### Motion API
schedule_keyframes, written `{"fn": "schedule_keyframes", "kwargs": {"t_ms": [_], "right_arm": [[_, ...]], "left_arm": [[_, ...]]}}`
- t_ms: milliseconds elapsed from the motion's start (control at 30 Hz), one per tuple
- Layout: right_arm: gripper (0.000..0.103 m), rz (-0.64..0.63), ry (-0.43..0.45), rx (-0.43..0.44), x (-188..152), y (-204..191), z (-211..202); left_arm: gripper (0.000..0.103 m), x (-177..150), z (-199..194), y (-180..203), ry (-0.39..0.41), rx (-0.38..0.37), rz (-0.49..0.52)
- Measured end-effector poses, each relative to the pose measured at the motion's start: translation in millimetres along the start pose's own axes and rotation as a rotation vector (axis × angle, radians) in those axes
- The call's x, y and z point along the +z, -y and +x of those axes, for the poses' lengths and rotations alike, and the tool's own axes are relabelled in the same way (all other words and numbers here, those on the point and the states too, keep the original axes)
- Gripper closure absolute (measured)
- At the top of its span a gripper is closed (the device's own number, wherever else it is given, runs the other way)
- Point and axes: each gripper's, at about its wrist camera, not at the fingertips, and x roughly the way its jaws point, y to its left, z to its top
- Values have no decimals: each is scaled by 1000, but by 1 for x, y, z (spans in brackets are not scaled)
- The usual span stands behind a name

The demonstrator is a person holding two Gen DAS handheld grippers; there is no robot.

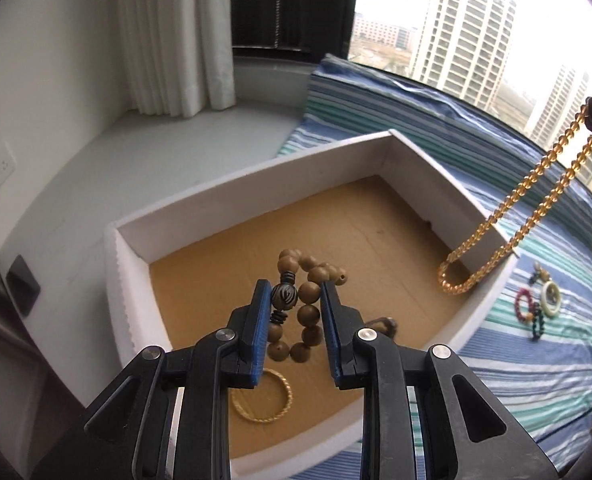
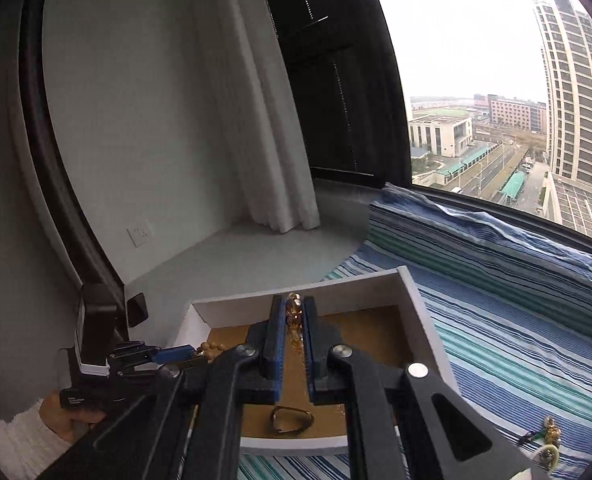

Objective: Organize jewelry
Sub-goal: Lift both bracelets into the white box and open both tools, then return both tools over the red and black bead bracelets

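**A:** How far along does the sorting look?

**B:** Partway, I'd judge. The shallow white foam-walled box with a brown cardboard floor (image 1: 255, 184) already holds a thin twisted gold bangle (image 1: 262, 397) near its front wall and a small dull metal ring-shaped piece (image 2: 291, 420) lying flat on the cardboard. Two more pieces hang over the box.

**A:** Who carries what?

**B:** The left hand-held gripper (image 1: 291, 316) has its blue ribbed pads narrowed onto a bracelet of round matte olive-brown wooden beads with one dark carved bead (image 1: 296, 304); the strand dangles between the jaws above the box floor. The right hand-held gripper (image 2: 294, 344) is pinched nearly closed on a long strand of small glossy amber beads (image 1: 508, 216), which droops in a loop whose bottom hangs over the right part of the box, crossing in front of the wall.

**A:** And what's left?

**B:** Both held pieces look unreleased. Beyond that, a small cluster waits on the blue, white and green striped cloth (image 1: 536, 360) to the right of the box: a dark red beaded bracelet (image 1: 523, 303), a pale cream smooth bangle (image 1: 551, 297), and a dark beaded strand (image 1: 538, 322) beside them. A few smaller bits there are too tiny to identify.

**A:** Any handling thoughts?

**B:** The amber strand seems slippery and swings freely; the wooden beads look grippier.
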Motion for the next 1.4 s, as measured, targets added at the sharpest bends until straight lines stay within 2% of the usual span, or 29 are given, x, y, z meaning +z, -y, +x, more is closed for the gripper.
{"fn": "schedule_keyframes", "kwargs": {"t_ms": [200, 333, 367, 433, 467, 500, 533, 567, 667, 733, 867, 1033, 1233, 1300, 1400], "right_arm": [[95, -5, -120, 60, -19, -21, 85], [95, 2, -191, 67, -39, -28, 128], [94, 5, -208, 67, -42, -30, 137], [94, 9, -228, 63, -48, -30, 143], [88, 11, -233, 59, -48, -30, 143], [75, 15, -229, 59, -48, -30, 139], [67, 20, -217, 59, -47, -29, 132], [55, 21, -198, 55, -46, -27, 123], [52, -5, -151, 30, -44, -24, 90], [52, -18, -121, -8, -47, -19, 65], [37, -17, -80, -106, -77, -4, 14], [36, 37, -93, -261, -144, 25, -36], [36, 195, -119, -430, -233, 69, -92], [36, 232, -121, -502, -258, 84, -109], [36, 290, -132, -591, -292, 104, -123]], "left_arm": [[79, -5, 45, -33, -69, 63, -53], [76, -10, 62, -39, -92, 100, -50], [71, -11, 64, -38, -94, 113, -43], [29, -11, 61, -35, -83, 135, -39], [26, -11, 56, -35, -57, 134, -40], [25, -10, 51, -34, -37, 131, -34], [25, -9, 45, -31, -25, 128, -24], [25, -9, 39, -28, -15, 121, -18], [24, -9, 19, -13, 19, 80, -5], [18, -12, 4, 4, 47, 43, 16], [11, -31, -22, 52, 89, -54, 82], [9, -74, -22, 127, 57, -191, 174], [9, -133, 6, 205, -30, -309, 233], [9, -150, 17, 226, -53, -326, 265], [9, -173, 27, 251, -68, -314, 305]]}}
